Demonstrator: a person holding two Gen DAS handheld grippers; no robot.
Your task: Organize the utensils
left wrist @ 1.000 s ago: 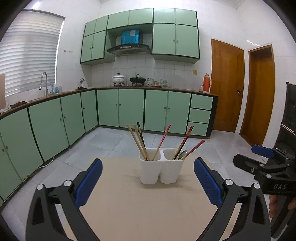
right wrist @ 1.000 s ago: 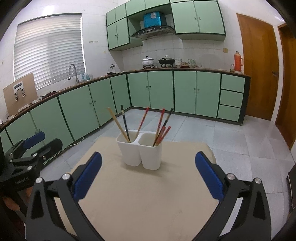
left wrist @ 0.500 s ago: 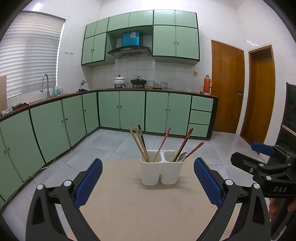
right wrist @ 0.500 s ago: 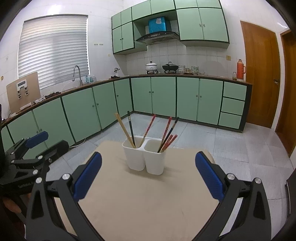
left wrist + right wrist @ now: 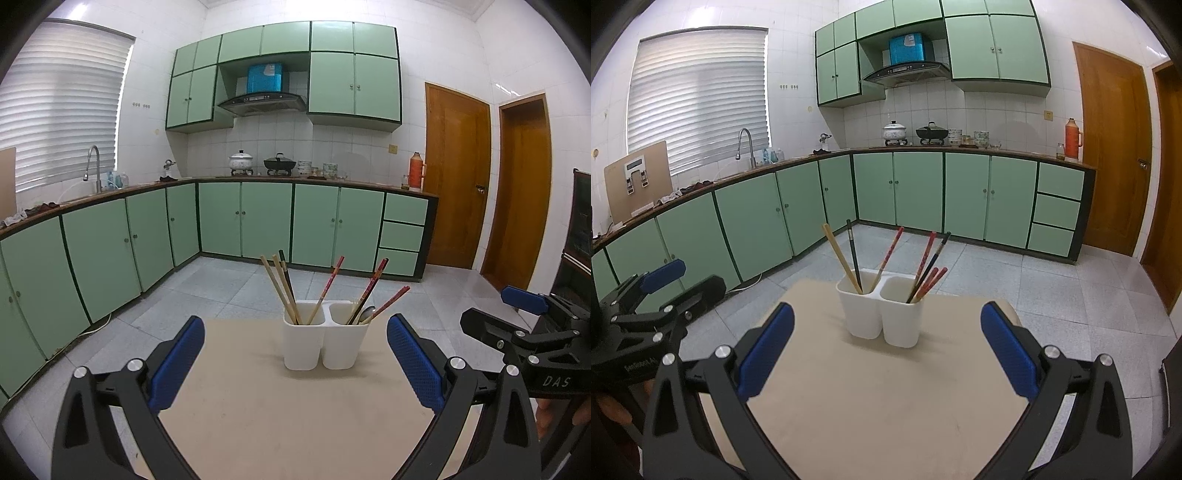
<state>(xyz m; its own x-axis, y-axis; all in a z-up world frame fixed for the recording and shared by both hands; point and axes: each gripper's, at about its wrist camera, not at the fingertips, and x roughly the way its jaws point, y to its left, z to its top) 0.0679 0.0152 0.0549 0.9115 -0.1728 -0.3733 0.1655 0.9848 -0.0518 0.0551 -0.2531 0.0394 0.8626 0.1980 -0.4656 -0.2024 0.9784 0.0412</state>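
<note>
A white two-compartment utensil holder point(image 5: 320, 341) point(image 5: 881, 312) stands on a small beige table point(image 5: 295, 413) point(image 5: 886, 398). Its left compartment holds wooden, black and red chopsticks point(image 5: 282, 286) point(image 5: 846, 258). Its right compartment holds red and dark chopsticks point(image 5: 373, 288) point(image 5: 929, 271) and a metal spoon point(image 5: 366, 314). My left gripper point(image 5: 295, 343) is open and empty, held back from the holder. My right gripper point(image 5: 886, 332) is open and empty too, at about the same distance. Each gripper shows at the edge of the other's view.
The table stands in a kitchen with green cabinets point(image 5: 266, 225) along the left and back walls. Grey floor tiles point(image 5: 1052, 288) surround it. Two wooden doors point(image 5: 458, 177) are at the right. A dark cabinet point(image 5: 580, 236) stands at the far right.
Both grippers have drawn back and up a little from the holder, so it looks smaller and lower. Both stay open. The utensils have not moved.
</note>
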